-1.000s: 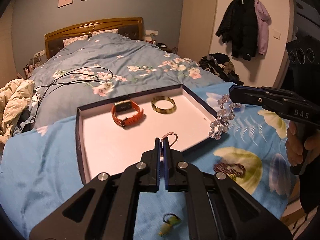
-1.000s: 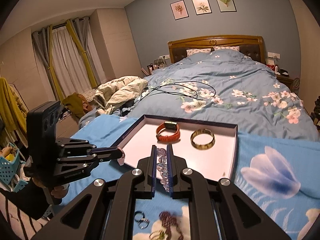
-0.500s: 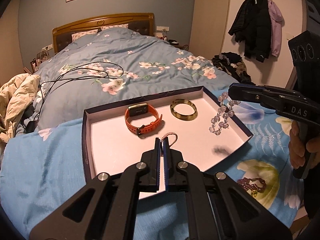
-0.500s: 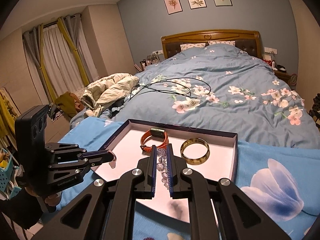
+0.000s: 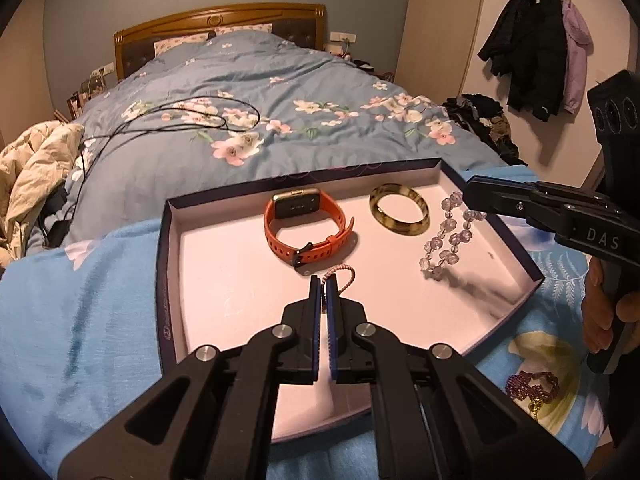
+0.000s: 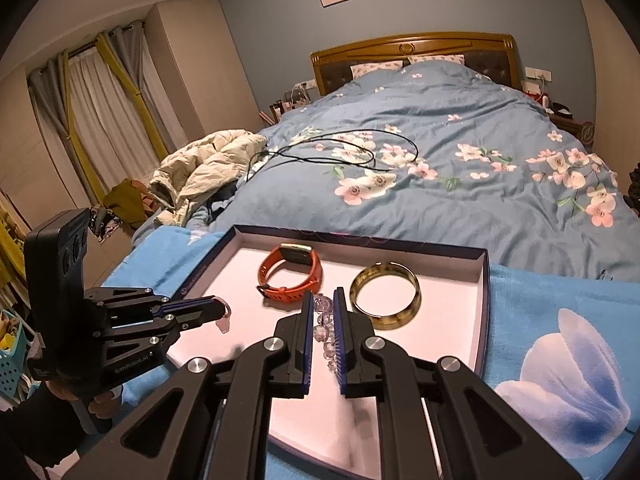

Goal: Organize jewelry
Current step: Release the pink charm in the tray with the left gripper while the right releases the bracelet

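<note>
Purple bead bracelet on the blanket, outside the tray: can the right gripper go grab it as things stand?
Probably not yet. The right gripper is shut on the clear bead bracelet, hanging over the tray. The purple bead bracelet lies uncovered on the blanket, so the path looks free once it lets go.

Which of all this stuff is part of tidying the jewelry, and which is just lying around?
Part of the job: tray, orange watch, gold bangle, clear bead bracelet in the right gripper, pink bracelet in the left gripper, purple bead bracelet.

Lying about: black cable, beige jacket, hanging coats.

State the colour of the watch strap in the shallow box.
Orange; left wrist view shows it best.
</note>
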Tool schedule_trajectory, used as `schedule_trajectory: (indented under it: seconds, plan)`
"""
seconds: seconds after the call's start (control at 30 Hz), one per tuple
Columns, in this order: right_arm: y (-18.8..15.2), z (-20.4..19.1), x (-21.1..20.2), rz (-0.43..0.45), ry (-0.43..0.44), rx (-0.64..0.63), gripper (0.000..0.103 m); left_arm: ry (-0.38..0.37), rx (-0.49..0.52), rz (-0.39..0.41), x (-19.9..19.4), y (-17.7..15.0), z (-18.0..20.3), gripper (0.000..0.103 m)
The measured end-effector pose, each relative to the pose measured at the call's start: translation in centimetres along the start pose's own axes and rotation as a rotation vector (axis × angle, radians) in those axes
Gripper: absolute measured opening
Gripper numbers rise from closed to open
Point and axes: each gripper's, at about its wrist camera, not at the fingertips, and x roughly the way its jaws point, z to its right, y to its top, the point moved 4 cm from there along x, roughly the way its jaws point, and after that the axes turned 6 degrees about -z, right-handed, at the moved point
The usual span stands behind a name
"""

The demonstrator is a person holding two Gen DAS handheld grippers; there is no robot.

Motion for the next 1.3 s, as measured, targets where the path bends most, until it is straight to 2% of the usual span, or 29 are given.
schedule_trajectory:
  seconds: [0.5,0.7,0.8,0.9,0.97,1.03,1.3]
  plan:
    - [-0.8,1.6,3.0,-0.082,-0.014,0.039,0.009,0.028,-0.006,-0.057,2.8,0.5,-0.3,0.003]
    - [-1.1,1.8,3.0,-0.081,-0.026,0.051,0.009,0.030,-0.007,-0.069,3.5,0.8,-0.2,0.004]
    - [-1.0,2.0,2.6,-0.074,-0.030,0.054,0.010,0.034,-0.004,-0.068,3.5,0.9,-0.1,0.008]
    - [-1.2,2.1,2.3,-0.073,-0.039,0.058,0.015,0.033,-0.006,-0.062,3.4,1.0,-0.1,0.011]
    - [-1.3,2.2,2.2,-0.073,-0.043,0.062,0.015,0.041,-0.006,-0.054,3.2,1.1,0.0,0.022]
    - [-1.4,2.4,2.1,-0.072,-0.056,0.062,0.016,0.048,-0.009,-0.034,2.7,1.2,0.1,0.026]
    - [-1.9,2.1,1.8,-0.079,-0.052,0.051,0.016,0.060,-0.012,0.041,-0.6,0.7,-0.1,0.035]
